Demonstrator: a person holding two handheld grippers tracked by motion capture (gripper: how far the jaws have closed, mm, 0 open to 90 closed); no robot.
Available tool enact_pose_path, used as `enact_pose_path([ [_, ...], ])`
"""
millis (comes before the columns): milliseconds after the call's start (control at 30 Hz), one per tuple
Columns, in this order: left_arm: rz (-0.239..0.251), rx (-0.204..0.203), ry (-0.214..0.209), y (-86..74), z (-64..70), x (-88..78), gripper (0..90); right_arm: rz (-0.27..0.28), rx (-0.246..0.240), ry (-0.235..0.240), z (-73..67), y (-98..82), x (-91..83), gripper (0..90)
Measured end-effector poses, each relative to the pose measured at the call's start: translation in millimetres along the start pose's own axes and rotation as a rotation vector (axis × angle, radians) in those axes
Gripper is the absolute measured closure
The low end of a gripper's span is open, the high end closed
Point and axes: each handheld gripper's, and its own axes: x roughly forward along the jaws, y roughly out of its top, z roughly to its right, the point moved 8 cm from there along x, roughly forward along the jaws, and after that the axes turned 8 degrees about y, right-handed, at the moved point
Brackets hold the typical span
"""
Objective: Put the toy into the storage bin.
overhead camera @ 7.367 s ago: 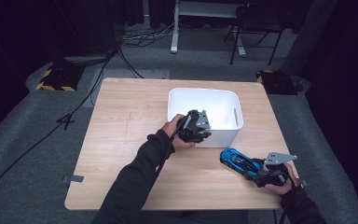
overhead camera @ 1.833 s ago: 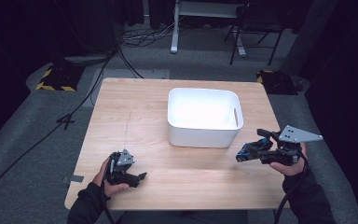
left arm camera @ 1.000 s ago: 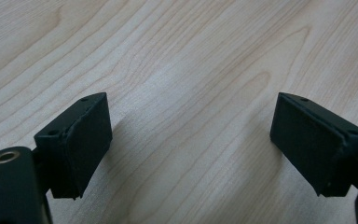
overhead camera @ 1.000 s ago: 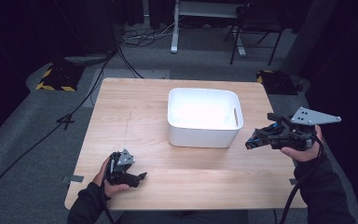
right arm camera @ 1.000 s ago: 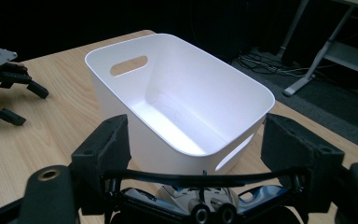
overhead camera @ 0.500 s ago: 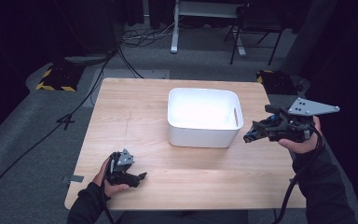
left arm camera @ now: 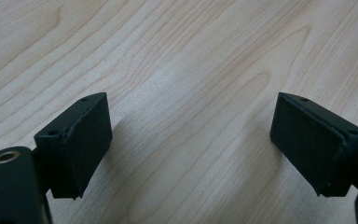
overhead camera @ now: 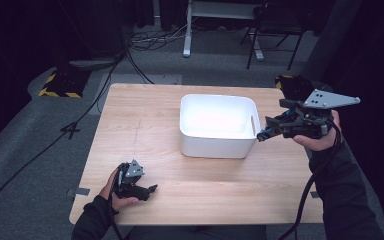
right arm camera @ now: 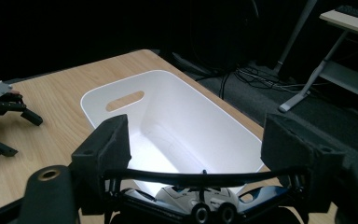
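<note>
Light wooden tabletop (overhead camera: 160,130): right gripper (overhead camera: 261,135) clamps blue toy car (right arm camera: 200,198) at right rim of white plastic bin (overhead camera: 217,145). Left gripper (overhead camera: 151,189), near front-left corner, spread wide, holds nothing.

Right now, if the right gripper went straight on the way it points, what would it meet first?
Probably the white bin. The right gripper, shut on a blue toy car, points at the bin's near end wall and looks roughly level with its rim, so it may hit the rim or pass just above; depth is unclear.
</note>
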Motion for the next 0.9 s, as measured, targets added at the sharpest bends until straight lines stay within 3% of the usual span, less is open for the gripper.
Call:
enact_pose_path([
  [433, 0.0, 0.001, 0.0, 0.0, -0.1, 0.0, 13.0, 0.001, -0.005, 0.023, 2.7, 19.0, 28.7, 24.5],
  [900, 0.002, 0.001, 0.006, 0.2, -0.3, -0.2, 13.1, -0.039, -0.004, 0.033, 4.7, 20.5, 70.8, 24.5],
])
